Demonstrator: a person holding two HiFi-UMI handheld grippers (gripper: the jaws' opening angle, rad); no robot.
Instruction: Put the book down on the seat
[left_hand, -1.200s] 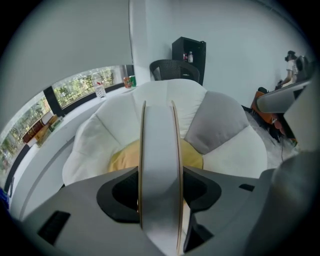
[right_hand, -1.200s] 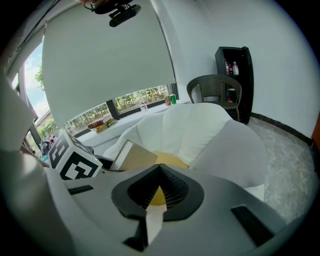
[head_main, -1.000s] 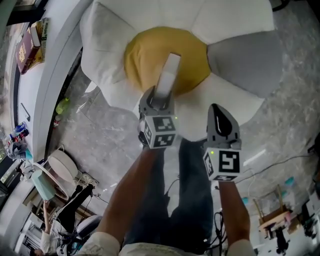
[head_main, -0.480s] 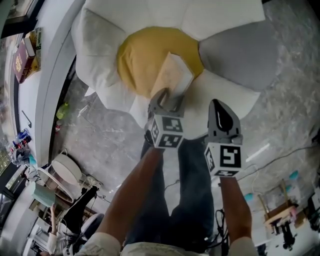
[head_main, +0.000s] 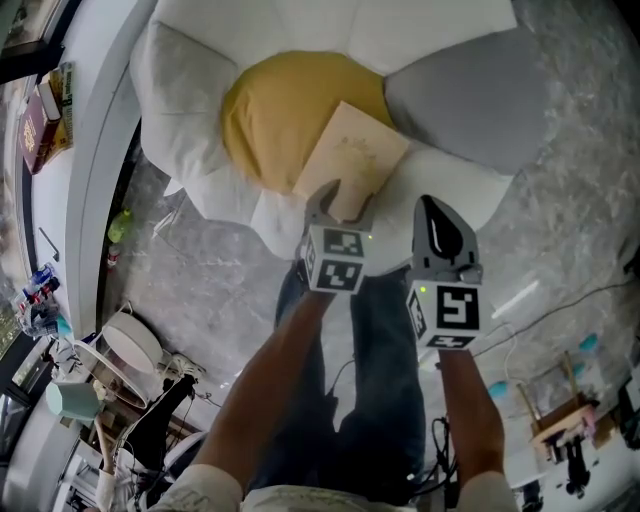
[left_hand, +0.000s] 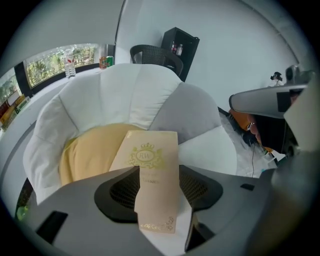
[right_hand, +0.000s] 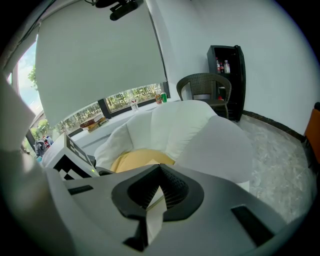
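Note:
A cream book with a gold crest lies flat, cover up, on the flower-shaped seat, half on its yellow centre and half on a white petal. My left gripper is at the book's near end. Its jaws stand wide and open, with that end of the book between them and no pad pressing on it. My right gripper hovers to the right of the book, over the seat's near edge. Its jaws meet at the tips, shut on nothing.
A grey petal forms the seat's right side. A white sill with books runs along the left, with a green bottle below it. A dark wicker chair and a black shelf stand behind. The person's jeans are below.
The book went from standing on edge in the left gripper to lying flat on the seat. The left gripper drew back toward the seat's near edge and its jaws let go.

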